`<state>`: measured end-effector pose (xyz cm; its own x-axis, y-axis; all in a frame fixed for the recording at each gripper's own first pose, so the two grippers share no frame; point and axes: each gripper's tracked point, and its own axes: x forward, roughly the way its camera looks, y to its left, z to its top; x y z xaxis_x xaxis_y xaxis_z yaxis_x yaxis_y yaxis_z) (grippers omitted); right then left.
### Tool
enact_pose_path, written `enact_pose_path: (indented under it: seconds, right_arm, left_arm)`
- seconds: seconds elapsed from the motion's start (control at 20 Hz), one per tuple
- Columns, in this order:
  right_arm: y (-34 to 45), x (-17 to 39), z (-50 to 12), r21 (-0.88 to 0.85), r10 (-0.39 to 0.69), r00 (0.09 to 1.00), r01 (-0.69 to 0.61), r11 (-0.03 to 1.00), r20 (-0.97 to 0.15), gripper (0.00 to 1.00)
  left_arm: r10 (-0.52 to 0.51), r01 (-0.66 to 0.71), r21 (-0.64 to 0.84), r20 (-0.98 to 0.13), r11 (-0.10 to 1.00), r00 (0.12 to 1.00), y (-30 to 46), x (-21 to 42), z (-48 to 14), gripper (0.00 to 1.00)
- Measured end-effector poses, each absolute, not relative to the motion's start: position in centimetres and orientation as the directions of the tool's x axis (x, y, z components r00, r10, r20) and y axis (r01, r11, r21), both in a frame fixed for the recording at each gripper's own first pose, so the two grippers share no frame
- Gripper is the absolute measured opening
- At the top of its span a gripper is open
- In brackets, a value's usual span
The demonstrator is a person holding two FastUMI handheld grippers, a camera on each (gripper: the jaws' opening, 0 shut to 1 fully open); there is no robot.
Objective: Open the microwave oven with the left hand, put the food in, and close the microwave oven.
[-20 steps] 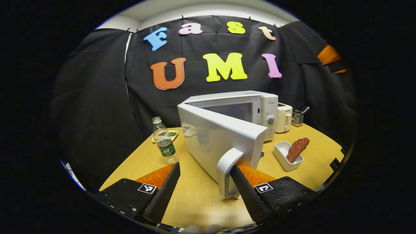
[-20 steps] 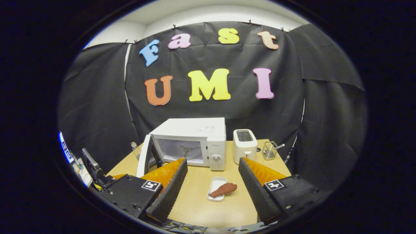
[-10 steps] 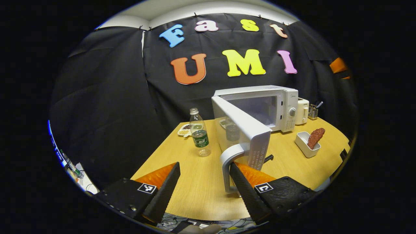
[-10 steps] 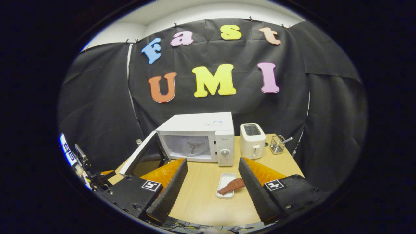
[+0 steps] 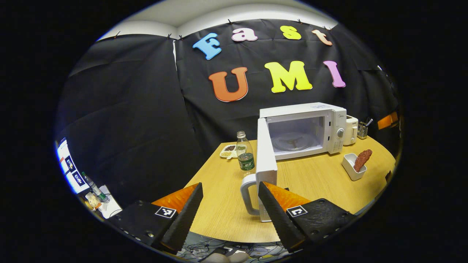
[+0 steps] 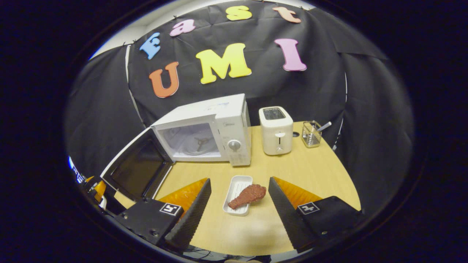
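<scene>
Microwave (image 5: 303,128): door (image 5: 265,153) swung wide, its handle (image 5: 248,193) between my left gripper's (image 5: 230,215) spread, unclamped jaws. My right gripper (image 6: 239,213): jaws wide, hovering over the drumstick (image 6: 248,195) in its white tray (image 6: 236,186).

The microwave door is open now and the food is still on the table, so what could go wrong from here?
1. The left claw has one finger hooked behind the door handle; pulling away carelessly might swing the microwave door back.
2. The chicken leg overhangs its small white tray, so the open right claw could tip it out.
3. The water bottle stands close beside the open door and could get knocked.
</scene>
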<state>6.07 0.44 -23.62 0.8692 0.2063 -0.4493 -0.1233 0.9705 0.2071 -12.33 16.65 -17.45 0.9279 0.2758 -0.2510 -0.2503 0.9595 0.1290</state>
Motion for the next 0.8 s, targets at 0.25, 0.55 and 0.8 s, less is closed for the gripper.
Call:
enact_pose_path:
  seconds: [0.25,0.55,0.8]
  right_arm:
    - [-1.0,9.5,-30.3,0.418,0.374,0.744,-0.14,0.898,-0.554,0.84]
    - [0.6,12.9,-33.1,0.669,0.621,0.549,-0.144,0.729,-0.559,0.79]
    - [0.6,13.3,-33.4,0.711,0.704,0.425,-0.177,0.681,-0.569,0.29]
  left_arm:
    - [0.298,-0.275,0.12,-0.267,0.954,0.917,13.5,-12.4,-14.7,0.94]
    - [0.333,-0.317,0.105,-0.248,0.943,0.91,7.5,-8.9,-11.3,0.94]
    - [0.359,-0.338,0.122,-0.267,0.933,0.894,2.2,-7.0,-10.9,0.94]
